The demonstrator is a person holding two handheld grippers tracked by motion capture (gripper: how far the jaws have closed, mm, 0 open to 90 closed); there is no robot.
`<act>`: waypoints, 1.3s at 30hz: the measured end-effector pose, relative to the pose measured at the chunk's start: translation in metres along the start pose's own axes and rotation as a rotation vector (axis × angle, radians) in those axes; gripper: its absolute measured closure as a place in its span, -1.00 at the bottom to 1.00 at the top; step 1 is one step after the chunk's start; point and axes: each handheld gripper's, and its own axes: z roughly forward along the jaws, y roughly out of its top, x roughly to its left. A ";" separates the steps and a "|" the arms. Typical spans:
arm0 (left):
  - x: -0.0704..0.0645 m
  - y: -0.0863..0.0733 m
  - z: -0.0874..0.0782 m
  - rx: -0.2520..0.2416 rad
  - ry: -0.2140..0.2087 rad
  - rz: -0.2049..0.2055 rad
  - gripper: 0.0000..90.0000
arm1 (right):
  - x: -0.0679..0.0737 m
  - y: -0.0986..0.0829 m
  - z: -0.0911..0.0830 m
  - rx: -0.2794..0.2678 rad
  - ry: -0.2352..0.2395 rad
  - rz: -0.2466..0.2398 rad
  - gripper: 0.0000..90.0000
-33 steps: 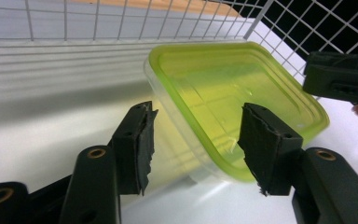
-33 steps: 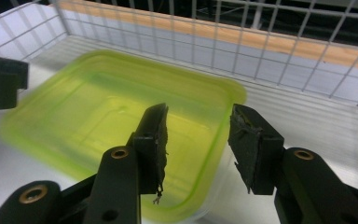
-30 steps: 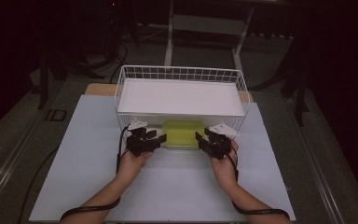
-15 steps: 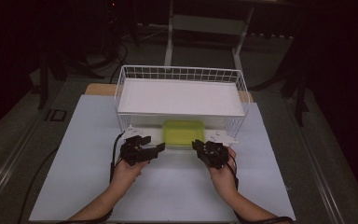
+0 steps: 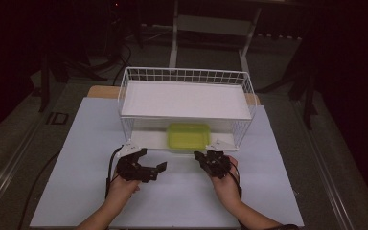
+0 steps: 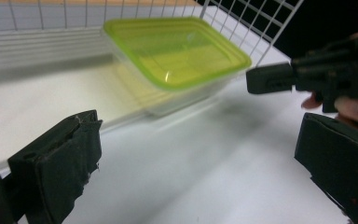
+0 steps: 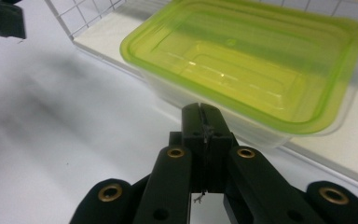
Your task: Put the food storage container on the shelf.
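Your right claw [image 7: 204, 122] — shut, empty — sits just below the green box [image 7: 242, 60]; left claw [image 5: 149, 168] gapes wide, lower left.

My jaws wide apart, green-lidded box [image 6: 177, 56] ahead in the wire basket [image 6: 242, 25], right gripper [image 6: 326, 79] beside it

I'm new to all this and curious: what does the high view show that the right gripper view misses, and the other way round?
The high view takes in the whole white wire rack, its upper shelf and both hands, with the left gripper open. The right gripper view looks along the right gripper, its jaws pressed together just short of the box. Both show the green-lidded box on the rack's lower level.
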 end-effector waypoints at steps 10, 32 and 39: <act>-0.008 -0.016 -0.013 -0.004 -0.014 0.004 -0.98 | 0.002 0.000 0.013 0.000 -0.003 -0.002 1.00; -0.010 -0.021 -0.009 -0.028 -0.023 0.047 -0.97 | -0.020 0.019 0.056 -0.014 -0.069 0.056 0.99; -0.010 -0.021 -0.009 -0.030 -0.017 0.057 -0.98 | -0.018 0.027 0.065 -0.026 -0.068 0.063 0.99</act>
